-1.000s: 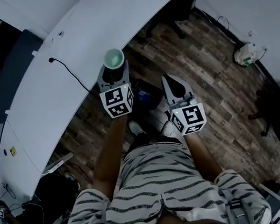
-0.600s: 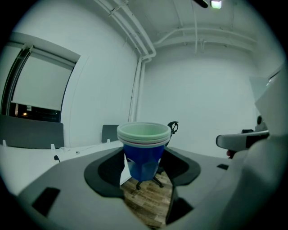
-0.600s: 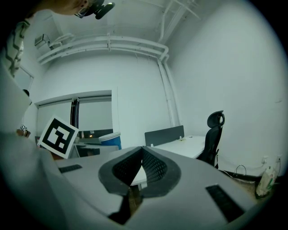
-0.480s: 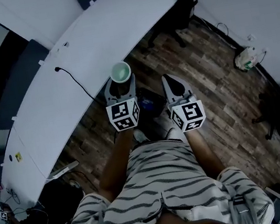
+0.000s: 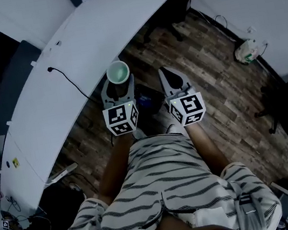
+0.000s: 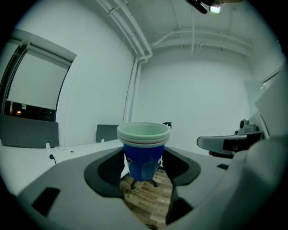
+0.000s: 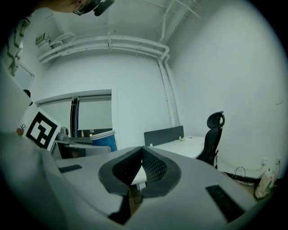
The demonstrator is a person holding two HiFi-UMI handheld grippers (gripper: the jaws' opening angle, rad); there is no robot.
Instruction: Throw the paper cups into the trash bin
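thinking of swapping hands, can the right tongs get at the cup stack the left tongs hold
Probably yes. The right tongs are shut and empty, beside the left tongs, which grip the cup stack upright above the floor. Nothing shows between them, though they would have to open first.

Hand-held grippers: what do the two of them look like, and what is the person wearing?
Both the left hand-held gripper and the right hand-held gripper have light grey bodies tapering to jaws with dark textured pads. Each carries a white cube with black square markers. The person wears pale, dark-striped clothing; forearms unsleeved.
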